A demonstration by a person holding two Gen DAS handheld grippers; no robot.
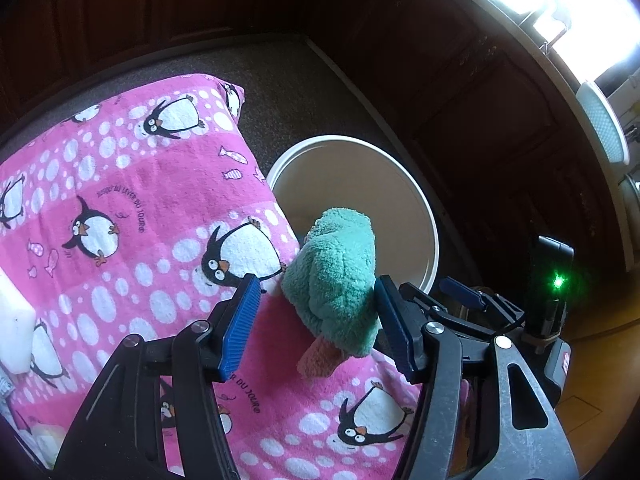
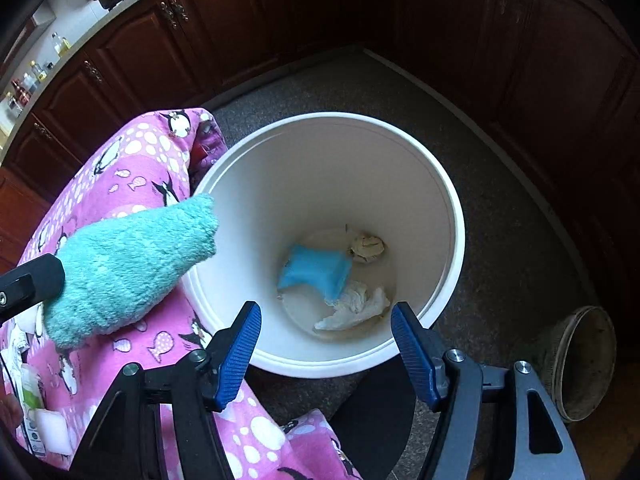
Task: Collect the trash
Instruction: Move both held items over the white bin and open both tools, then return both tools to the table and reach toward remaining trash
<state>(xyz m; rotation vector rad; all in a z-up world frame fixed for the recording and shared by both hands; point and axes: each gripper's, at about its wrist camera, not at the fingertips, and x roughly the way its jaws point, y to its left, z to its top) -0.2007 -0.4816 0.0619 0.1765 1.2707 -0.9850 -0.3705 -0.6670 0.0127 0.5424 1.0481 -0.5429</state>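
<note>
**Teal sock next, bucket already holding 3 scraps**

The left gripper [image 1: 316,324] is hanging over a fuzzy teal sock [image 1: 334,280] that is lying on a pink penguin towel [image 1: 120,200], right at the towel's edge beside the white bucket [image 1: 430,216]. Its 2 blue fingers [image 1: 240,324] are standing apart on either side of the sock; the one nearer the bucket looks to be touching or nearly touching the fabric, the other is clear of it, so nothing is being gripped. The sock's far end is reaching over the bucket rim in the right wrist view.

The right gripper [image 2: 326,344] is pointing down at the bucket mouth with its fingers [image 2: 412,354] also apart and nothing between them. On the bucket floor a blue sponge [image 2: 316,272], a white crumpled tissue [image 2: 354,308] and a small paper ball [image 2: 366,246] are lying.

Judging by this, the collecting is partly done and the sock seems to be the piece in hand. The next move is calling for the left fingers to settle lower around the thick middle of the sock, close firmly enough on the soft pile, lift it off the towel without dragging the cloth, and carry it the short way over the rim.
</note>
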